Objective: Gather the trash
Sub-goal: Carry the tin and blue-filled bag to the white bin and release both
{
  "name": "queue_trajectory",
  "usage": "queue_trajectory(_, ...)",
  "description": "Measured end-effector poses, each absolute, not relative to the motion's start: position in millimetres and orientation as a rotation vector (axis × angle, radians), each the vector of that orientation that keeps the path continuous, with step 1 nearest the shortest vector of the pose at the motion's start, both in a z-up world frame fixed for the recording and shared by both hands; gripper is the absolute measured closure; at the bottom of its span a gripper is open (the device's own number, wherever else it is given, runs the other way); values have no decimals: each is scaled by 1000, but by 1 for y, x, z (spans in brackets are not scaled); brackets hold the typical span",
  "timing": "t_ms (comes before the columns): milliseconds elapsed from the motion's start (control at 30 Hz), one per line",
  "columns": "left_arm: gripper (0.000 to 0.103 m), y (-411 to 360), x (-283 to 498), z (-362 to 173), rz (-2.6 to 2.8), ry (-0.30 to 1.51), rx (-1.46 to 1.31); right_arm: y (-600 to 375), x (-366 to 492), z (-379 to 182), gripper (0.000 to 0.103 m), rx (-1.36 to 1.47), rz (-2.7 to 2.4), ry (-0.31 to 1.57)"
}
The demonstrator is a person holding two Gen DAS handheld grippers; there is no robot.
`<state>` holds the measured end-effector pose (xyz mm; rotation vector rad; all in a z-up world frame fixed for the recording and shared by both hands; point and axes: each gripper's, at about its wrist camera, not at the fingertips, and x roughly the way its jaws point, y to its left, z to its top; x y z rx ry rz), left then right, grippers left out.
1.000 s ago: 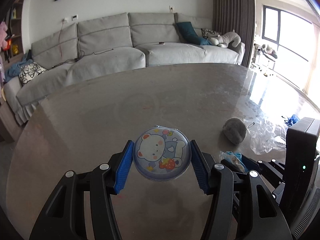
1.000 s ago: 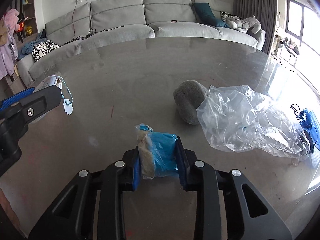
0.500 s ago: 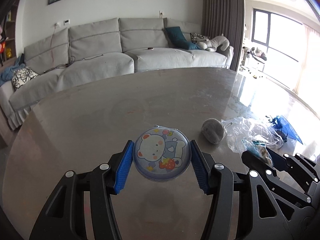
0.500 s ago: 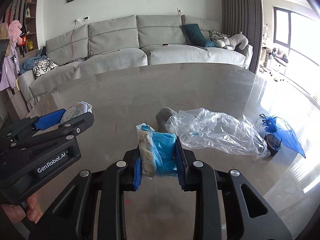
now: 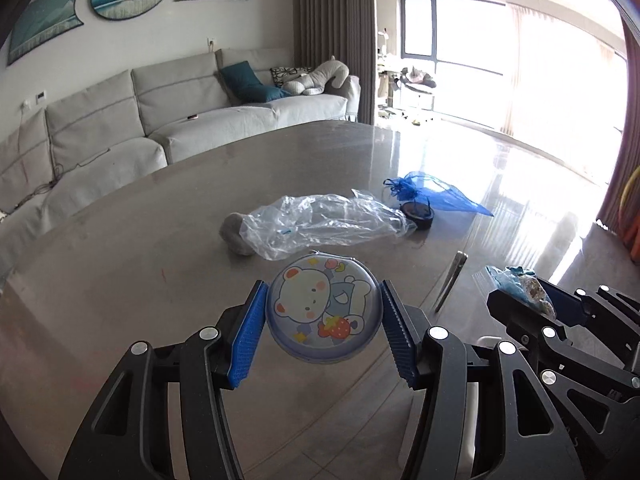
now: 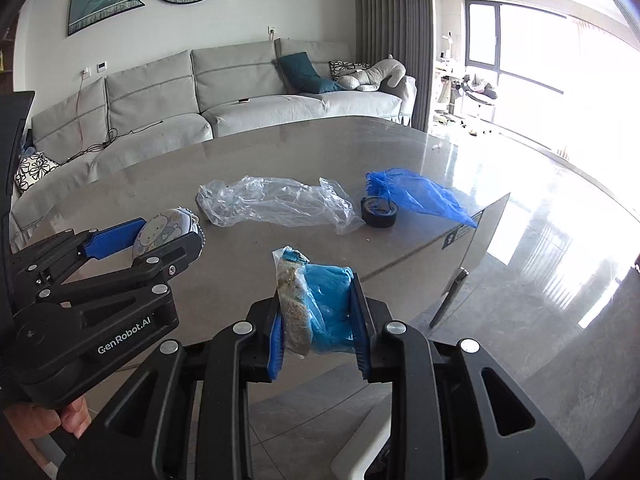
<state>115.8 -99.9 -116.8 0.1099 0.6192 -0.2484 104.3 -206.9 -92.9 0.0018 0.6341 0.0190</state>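
Gripping a round tin (image 5: pixel 323 311) printed with a cartoon bear, the left gripper (image 5: pixel 323 322) has its blue fingers (image 5: pixel 249 340) pressed against the tin's two sides, holding it clear of the grey tabletop (image 5: pixel 160 264). In the right wrist view the same gripper (image 6: pixel 160 236) sits at the left edge, with part of a person's hand (image 6: pixel 56 420) under its black body. Further right on the tabletop a grey stone-like lump (image 5: pixel 235 236) lies touching a crumpled clear plastic bag (image 5: pixel 320 226), whose far end reaches a roll of dark tape (image 6: pixel 379 212). A blue mesh pouch (image 6: pixel 416 196) lies just behind the roll and trails off to the right. At the right, the right gripper (image 6: pixel 318 320) has its fingers (image 6: pixel 276 340) closed on a small clear packet (image 6: pixel 316 304), half blue and half filled with speckled grainy matter, which it holds in the air past the tabletop's near edge, over the tiled floor (image 6: pixel 540 340). A grey sofa (image 6: pixel 240 92) stands behind the tabletop.
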Motion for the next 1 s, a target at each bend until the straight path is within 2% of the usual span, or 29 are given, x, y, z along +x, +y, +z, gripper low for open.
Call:
queue_trajectory(433,47,-244,44,-158,-520,718,204,-325,8,-121,74,102,-258,664)
queue_trajectory(1000,47,-316,21,-214,-604,810,344,-384,-20,-167,74,203,-352,698)
